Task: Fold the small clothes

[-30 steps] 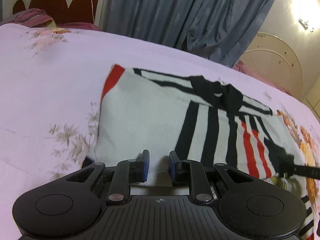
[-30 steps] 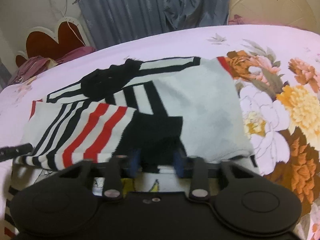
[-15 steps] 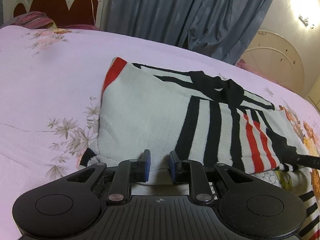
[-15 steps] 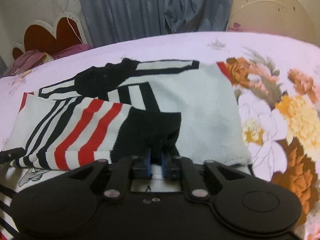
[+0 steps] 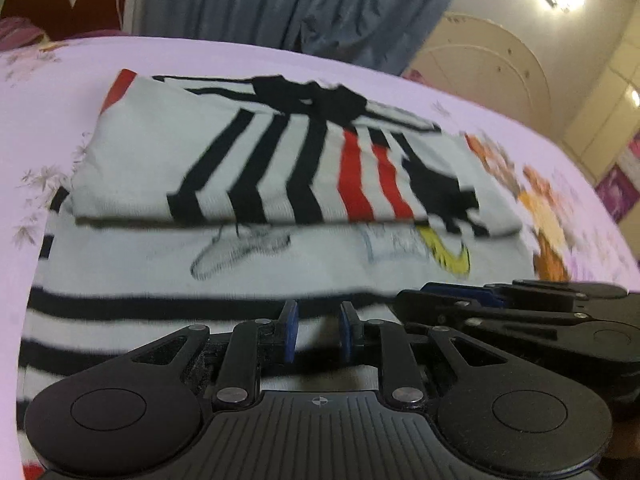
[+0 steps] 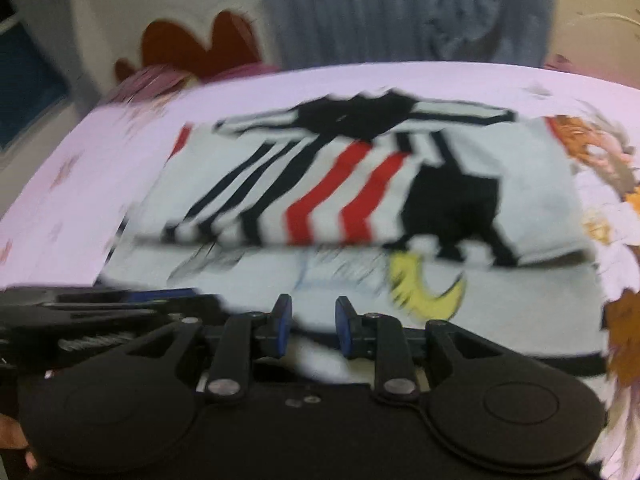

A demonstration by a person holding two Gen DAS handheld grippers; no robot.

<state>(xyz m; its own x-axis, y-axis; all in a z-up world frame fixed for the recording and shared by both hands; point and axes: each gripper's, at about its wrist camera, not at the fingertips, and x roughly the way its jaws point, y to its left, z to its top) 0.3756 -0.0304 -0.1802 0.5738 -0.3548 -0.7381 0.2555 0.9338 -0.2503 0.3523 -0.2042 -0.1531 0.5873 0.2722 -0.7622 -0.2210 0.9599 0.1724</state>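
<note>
Bedsheet open around sweater (folded) — unobstructed.

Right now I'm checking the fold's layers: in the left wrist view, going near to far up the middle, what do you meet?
Left claw → black-striped bottom hem → white panel with cartoon print → folded-over black-and-red striped sleeves → lilac floral bedsheet → grey-blue curtain.

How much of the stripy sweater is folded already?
About halfway. Done: the sleeves and top half of the sweater lie folded over. Now: the left hand-held gripper and right hand-held gripper hover over its cartoon-print lower half, holding nothing; the right's jaws have just been opening. Remaining: probably folding that half up.
</note>
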